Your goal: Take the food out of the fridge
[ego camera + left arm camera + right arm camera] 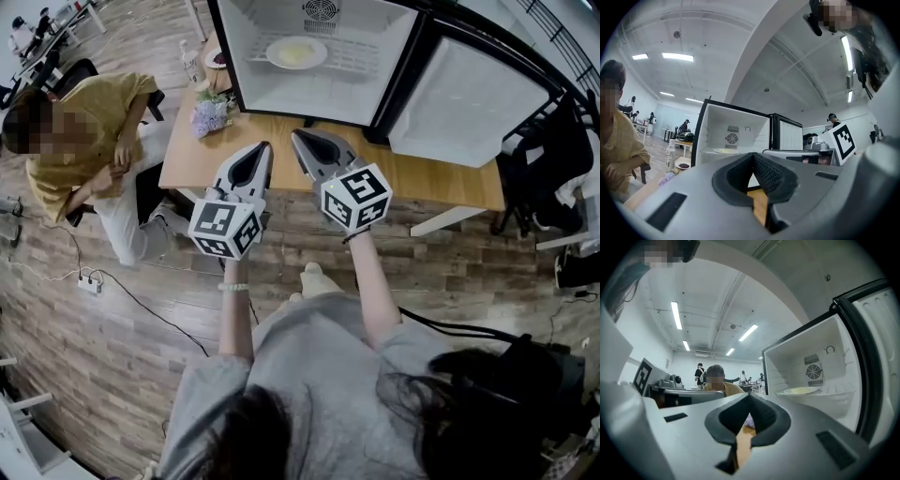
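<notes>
Plate of food [296, 52] on fridge shelf [373, 58] judged stiff, breakable, best pinched at its near rim; left tool [265, 148] and right tool [298, 136] closed, empty.

Bright, even light falls from ceiling strips [677, 56]; shadows are soft, fisheye bending curves the edges, corners go black.
</notes>
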The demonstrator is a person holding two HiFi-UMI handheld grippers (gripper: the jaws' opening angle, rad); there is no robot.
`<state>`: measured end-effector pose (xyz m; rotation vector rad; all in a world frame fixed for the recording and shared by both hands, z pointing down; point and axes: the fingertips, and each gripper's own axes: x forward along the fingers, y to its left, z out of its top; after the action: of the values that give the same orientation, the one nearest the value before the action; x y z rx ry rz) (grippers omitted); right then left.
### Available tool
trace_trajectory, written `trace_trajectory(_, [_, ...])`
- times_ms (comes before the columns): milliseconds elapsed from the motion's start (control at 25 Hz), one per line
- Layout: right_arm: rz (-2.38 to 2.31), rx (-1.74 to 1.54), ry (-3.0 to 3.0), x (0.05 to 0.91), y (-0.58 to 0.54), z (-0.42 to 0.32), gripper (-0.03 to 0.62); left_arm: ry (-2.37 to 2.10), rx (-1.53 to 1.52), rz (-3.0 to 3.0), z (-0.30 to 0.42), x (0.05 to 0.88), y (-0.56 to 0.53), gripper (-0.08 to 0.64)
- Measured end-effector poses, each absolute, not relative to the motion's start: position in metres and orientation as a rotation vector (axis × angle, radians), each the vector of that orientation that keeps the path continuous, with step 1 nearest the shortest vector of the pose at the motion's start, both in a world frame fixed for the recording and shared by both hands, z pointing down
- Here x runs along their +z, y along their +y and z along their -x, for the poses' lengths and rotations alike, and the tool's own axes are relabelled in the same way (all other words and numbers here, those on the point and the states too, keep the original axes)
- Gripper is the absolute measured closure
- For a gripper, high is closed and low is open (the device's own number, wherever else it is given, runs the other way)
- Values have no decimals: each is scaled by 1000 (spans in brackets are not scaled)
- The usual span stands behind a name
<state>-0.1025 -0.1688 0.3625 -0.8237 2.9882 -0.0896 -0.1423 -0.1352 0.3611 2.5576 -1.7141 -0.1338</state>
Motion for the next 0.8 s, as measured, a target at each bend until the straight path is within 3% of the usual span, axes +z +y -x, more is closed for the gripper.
trace_trajectory(800, [789, -195, 3015, 378, -258, 109, 583, -1735, -115, -2505, 148, 376, -220, 552])
